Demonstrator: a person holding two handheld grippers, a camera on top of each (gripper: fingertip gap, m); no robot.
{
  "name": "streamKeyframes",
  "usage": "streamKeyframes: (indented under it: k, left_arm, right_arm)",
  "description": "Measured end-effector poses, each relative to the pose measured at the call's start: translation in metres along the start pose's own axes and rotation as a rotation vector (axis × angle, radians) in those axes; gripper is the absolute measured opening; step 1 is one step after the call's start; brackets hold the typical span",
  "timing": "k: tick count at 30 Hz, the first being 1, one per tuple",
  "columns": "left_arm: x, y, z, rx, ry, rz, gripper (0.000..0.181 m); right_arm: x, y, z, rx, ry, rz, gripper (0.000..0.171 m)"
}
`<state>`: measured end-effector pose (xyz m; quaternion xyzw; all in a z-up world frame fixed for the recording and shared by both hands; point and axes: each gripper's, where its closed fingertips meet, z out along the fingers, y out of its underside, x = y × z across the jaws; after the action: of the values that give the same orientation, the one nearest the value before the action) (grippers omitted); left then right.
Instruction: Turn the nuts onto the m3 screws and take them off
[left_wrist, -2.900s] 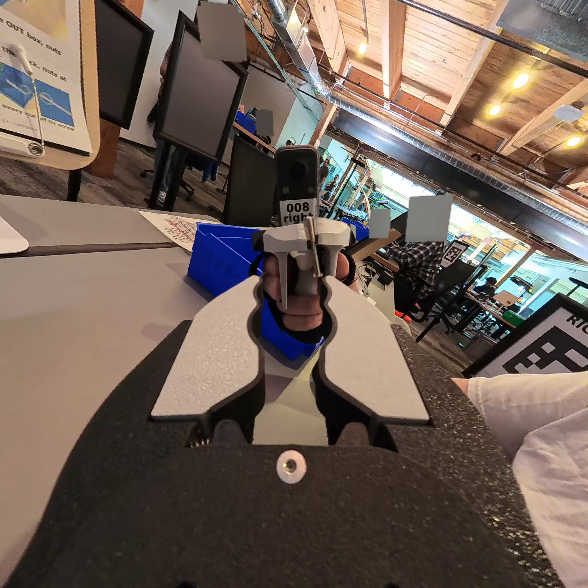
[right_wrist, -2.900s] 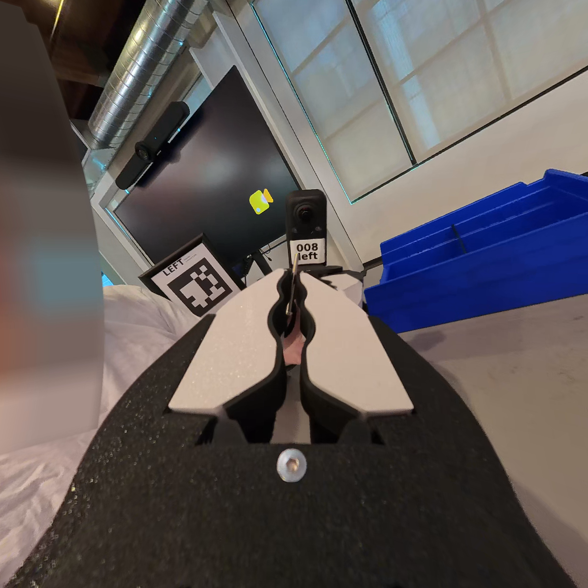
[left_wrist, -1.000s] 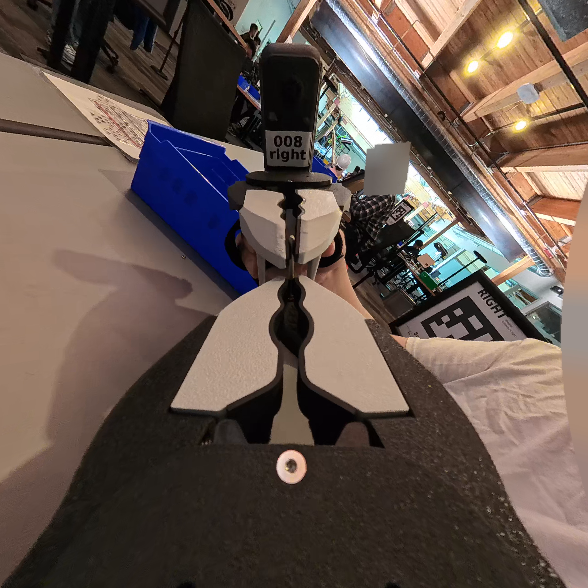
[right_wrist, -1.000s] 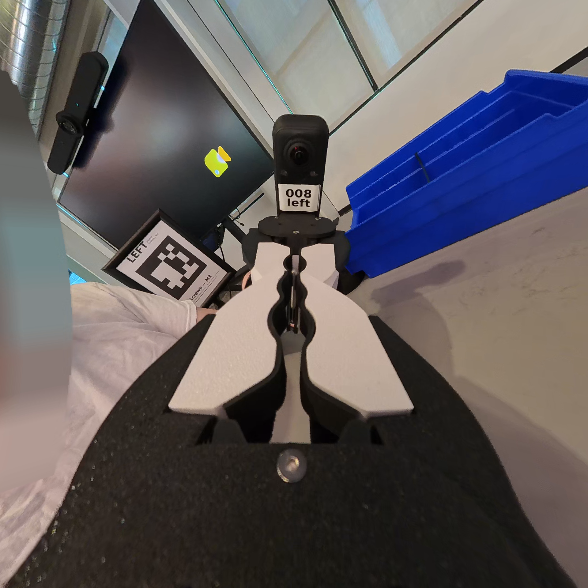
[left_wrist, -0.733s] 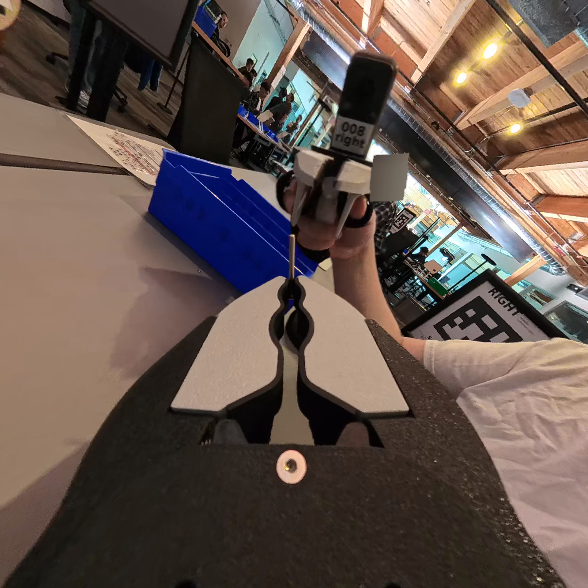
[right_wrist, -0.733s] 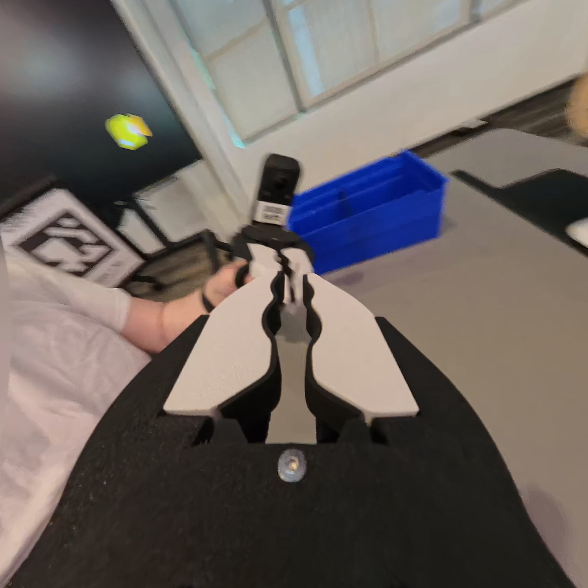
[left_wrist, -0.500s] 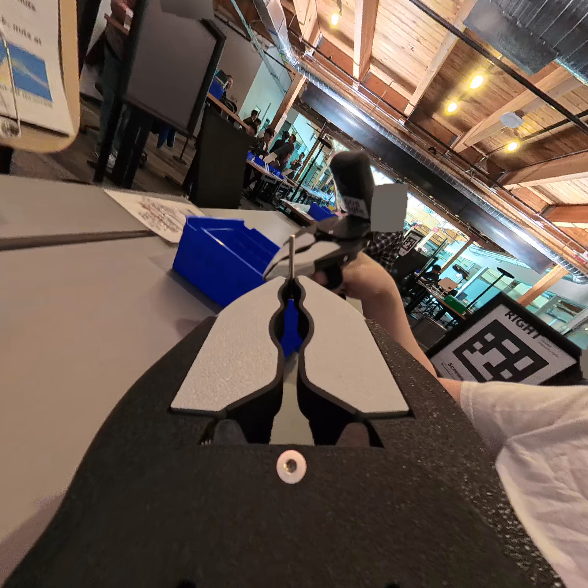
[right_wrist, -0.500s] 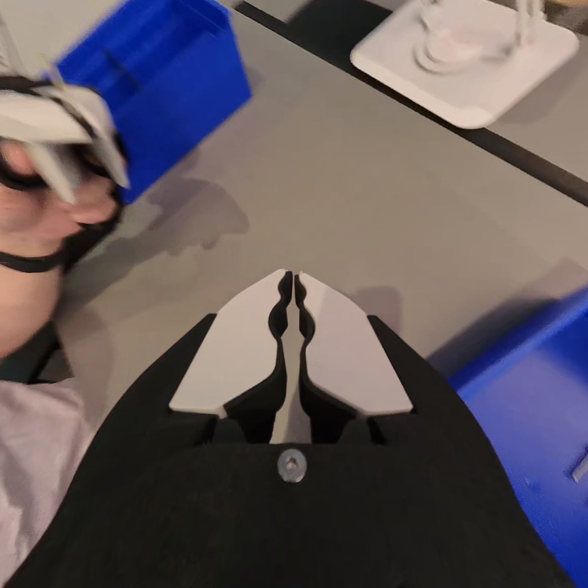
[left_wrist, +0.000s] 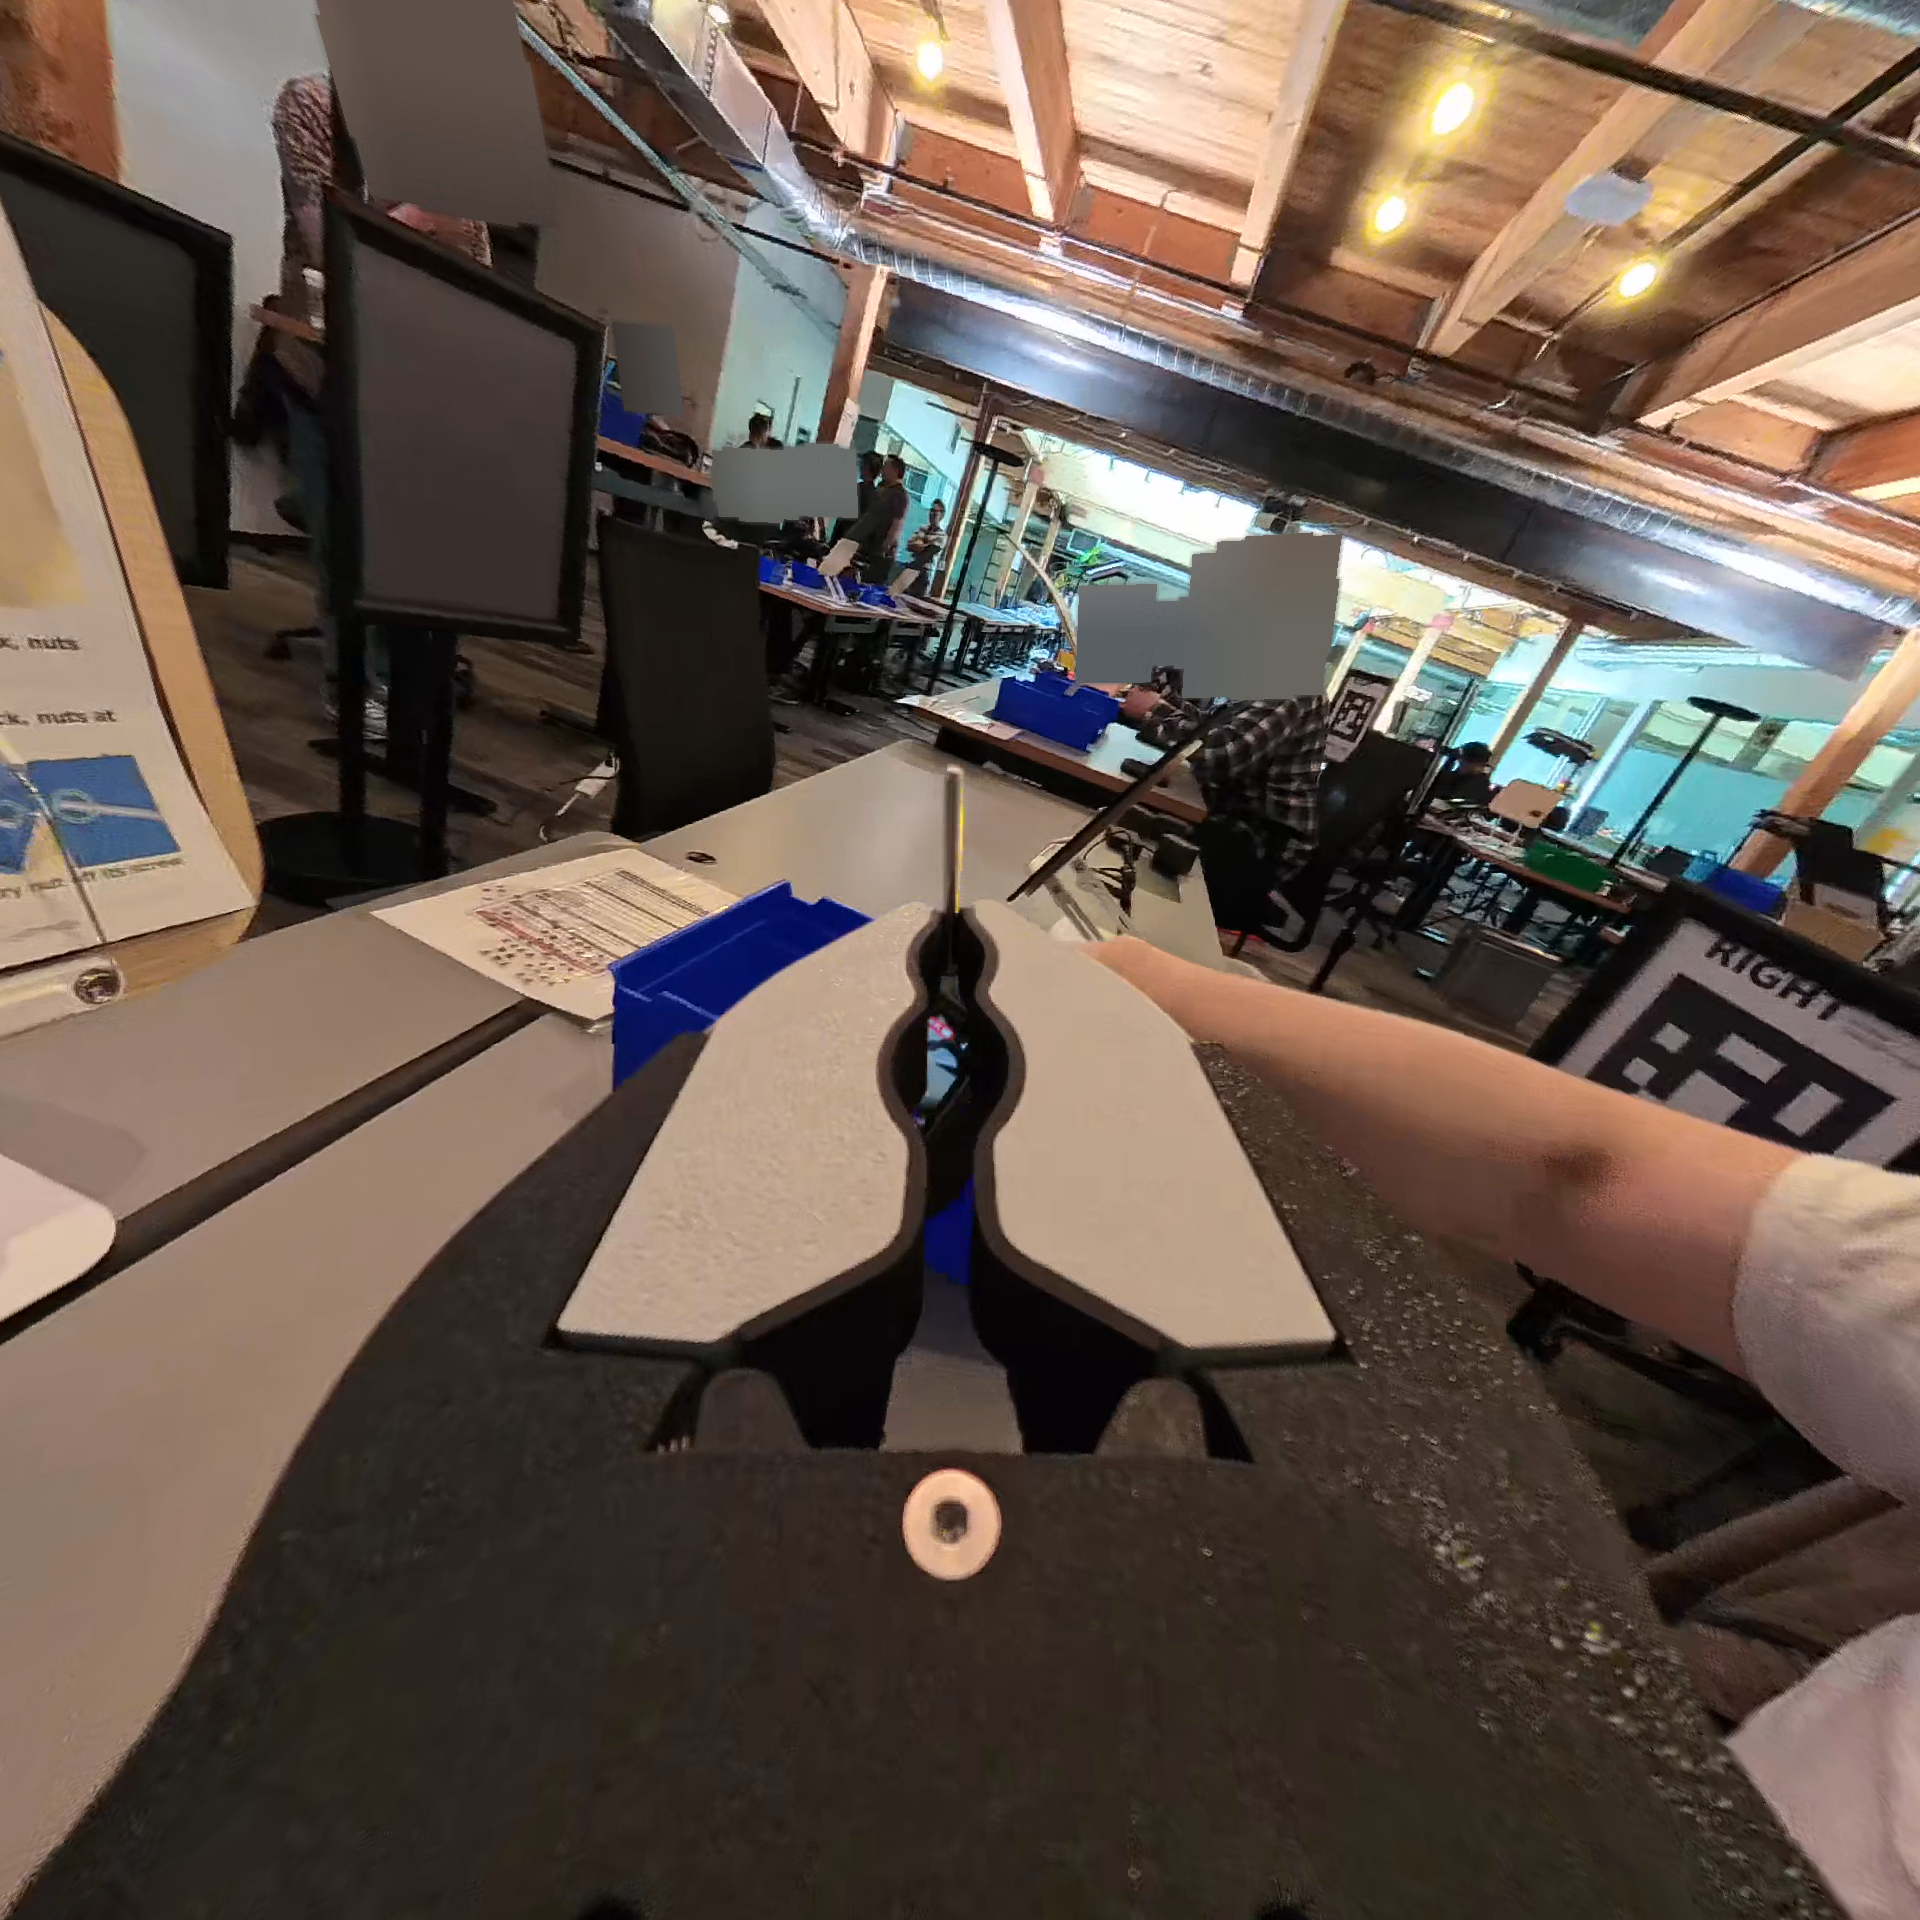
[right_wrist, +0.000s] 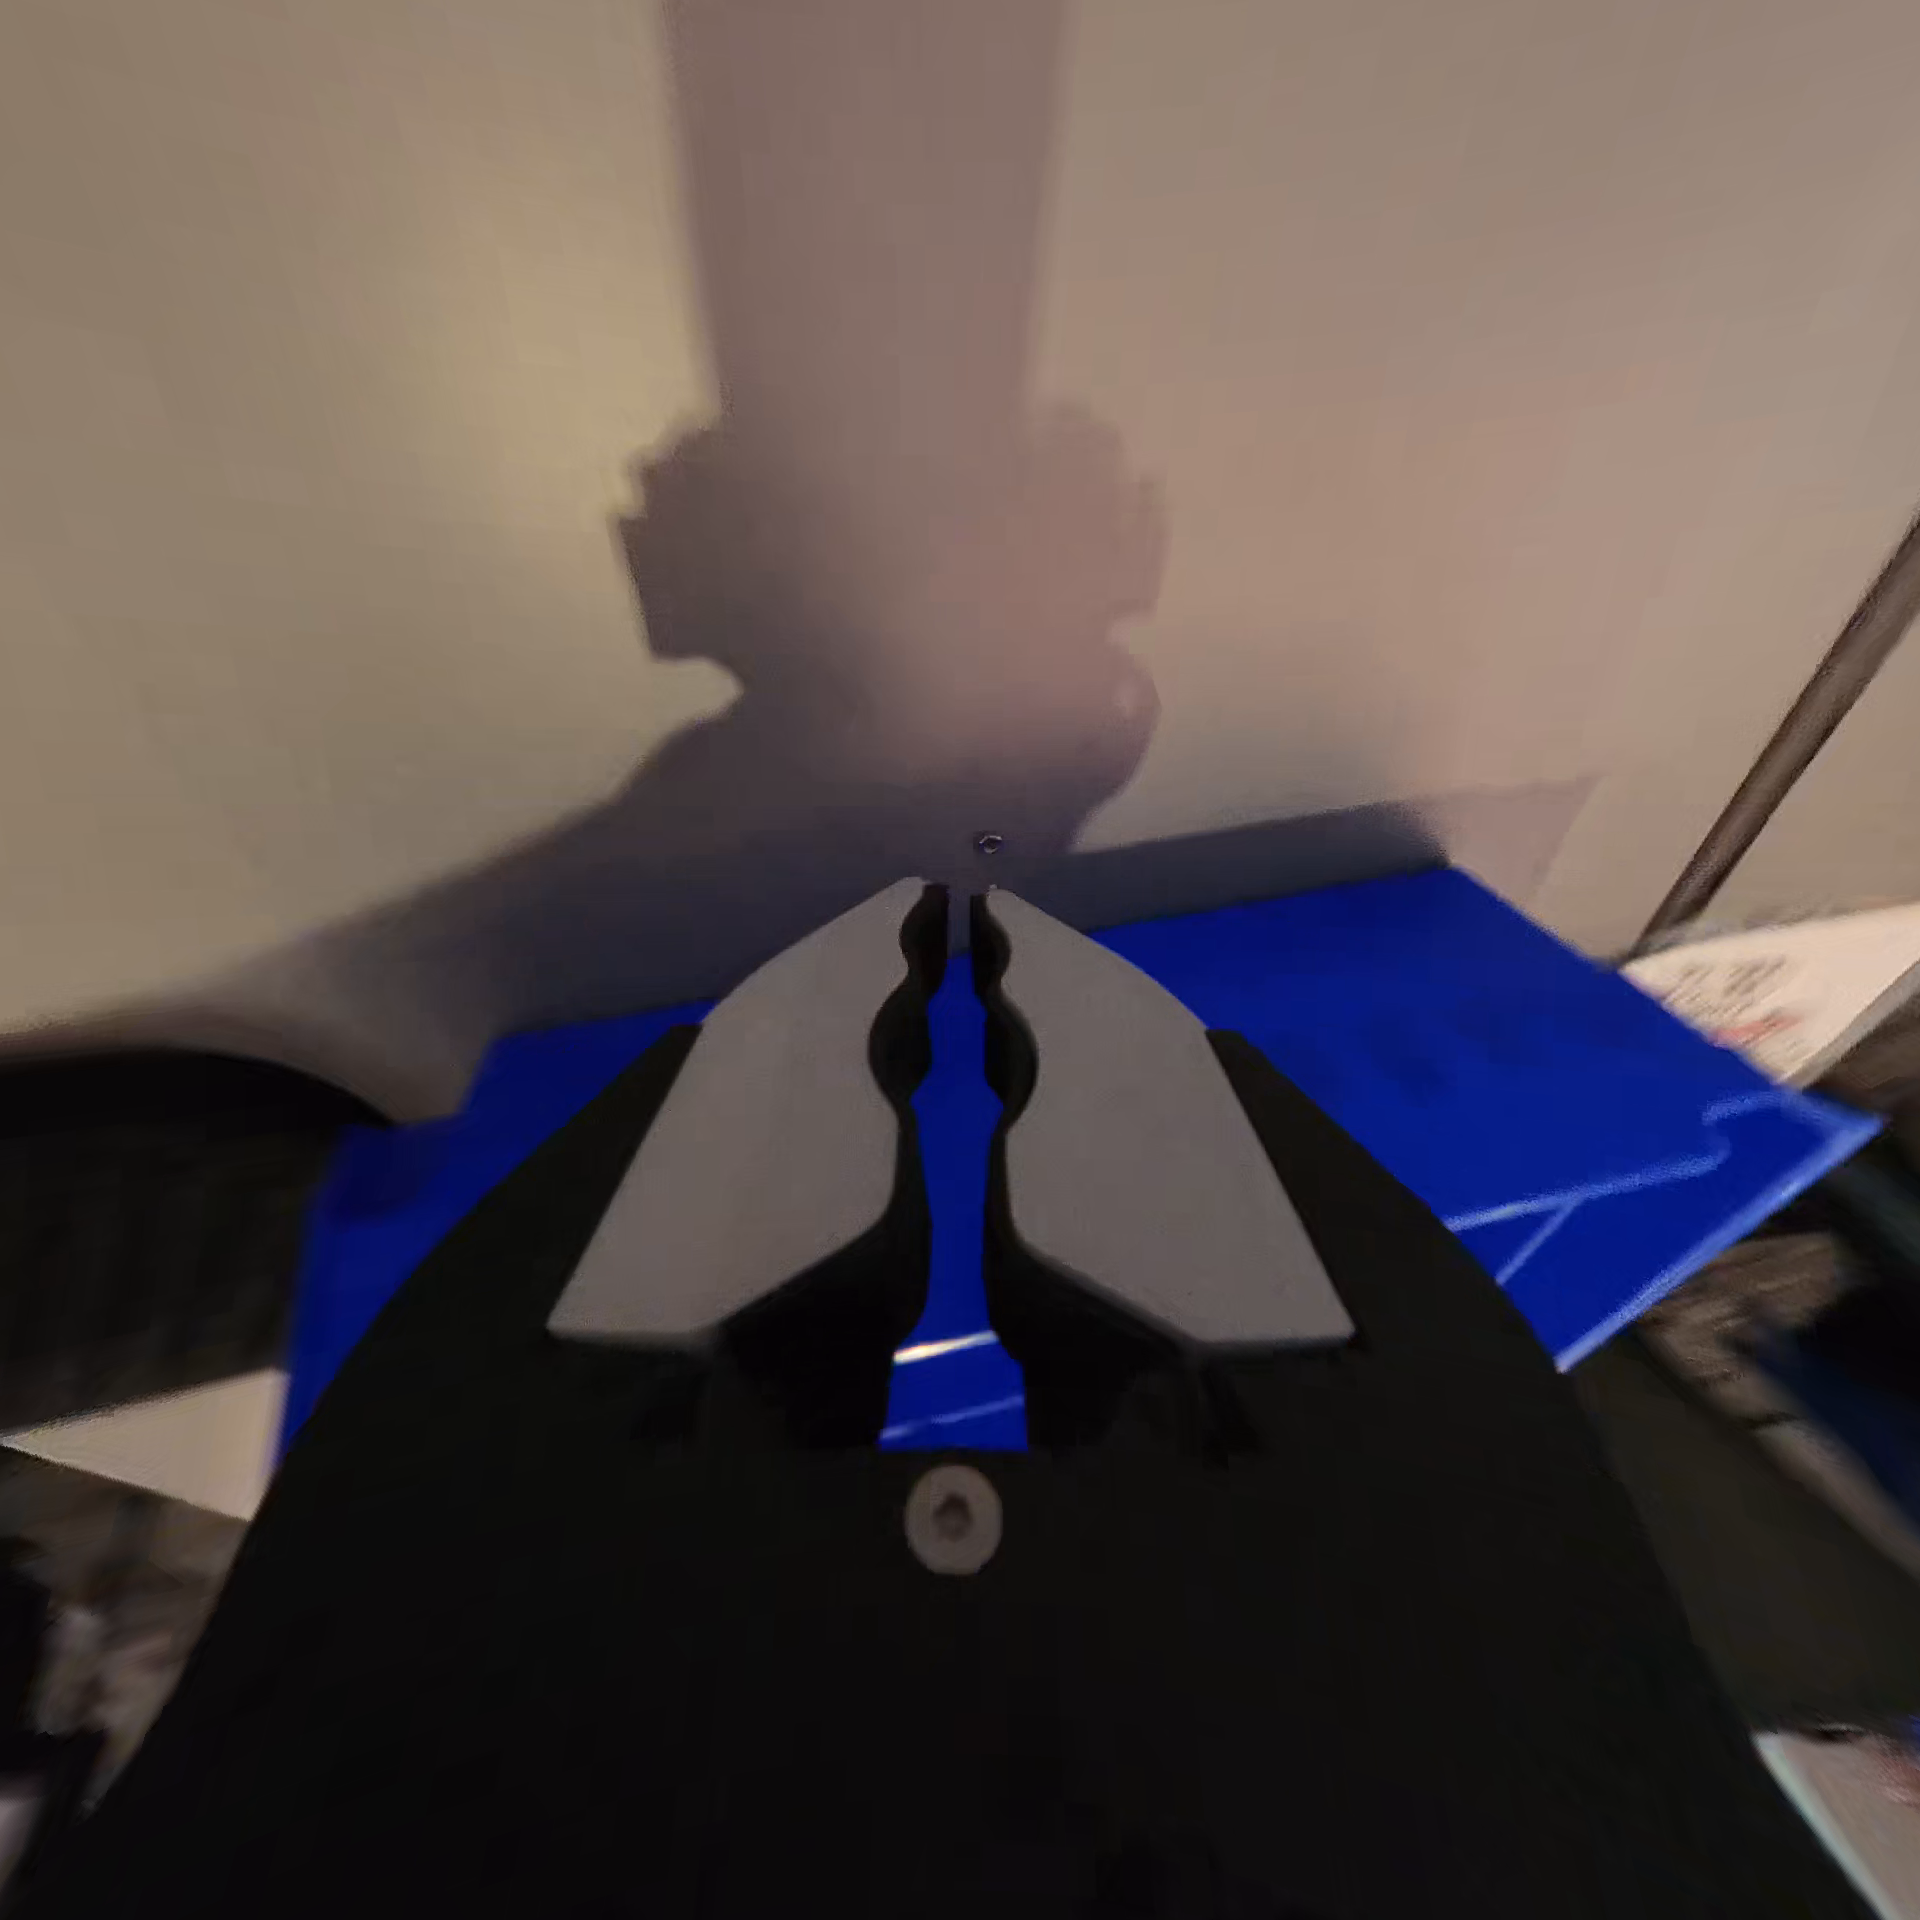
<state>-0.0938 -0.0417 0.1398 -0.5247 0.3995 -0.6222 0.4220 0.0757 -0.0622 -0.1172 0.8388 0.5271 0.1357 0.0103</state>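
In the left wrist view my left gripper (left_wrist: 953, 914) is shut on a thin metal screw (left_wrist: 953, 831) that stands straight up out of its tips. A person's bare forearm (left_wrist: 1403, 1101) reaches in from the right and passes behind the left fingers, so the right gripper is mostly hidden there. The right wrist view is blurred. In it my right gripper (right_wrist: 961, 891) points down over a blue bin (right_wrist: 1299, 1039) and the grey table (right_wrist: 364, 468). Its jaws are almost together, with a tiny metal nut (right_wrist: 987, 844) at the tips.
A blue bin (left_wrist: 717, 966) sits on the grey table (left_wrist: 260, 1039) just behind the left fingers, with a printed sheet (left_wrist: 582, 914) beyond it. A framed marker board (left_wrist: 1756, 1060) stands at the right. Black screens on stands, chairs and people are farther back.
My right gripper has pulled away from the left gripper and swung down over the blue bin. My left gripper has tilted toward the room, still holding the screw.
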Motion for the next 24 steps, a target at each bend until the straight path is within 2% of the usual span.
streamKeyframes:
  k: [4, 9, 13, 24]
  left_arm:
    - [-0.007, -0.012, -0.02, 0.027, -0.051, 0.034, 0.002]
    - [-0.007, -0.022, -0.041, 0.043, -0.059, 0.051, 0.002]
    - [-0.006, -0.025, -0.04, 0.055, -0.045, 0.04, 0.002]
    - [-0.005, -0.012, -0.021, 0.005, -0.013, 0.027, 0.002]
  right_arm:
    - [-0.006, -0.006, 0.015, 0.036, -0.093, -0.175, 0.007]
    - [-0.006, 0.005, 0.03, -0.109, -0.131, -0.328, 0.015]
    - [0.001, 0.011, 0.039, -0.223, -0.113, -0.41, 0.022]
    - [0.01, 0.013, 0.048, -0.251, -0.12, -0.462, 0.014]
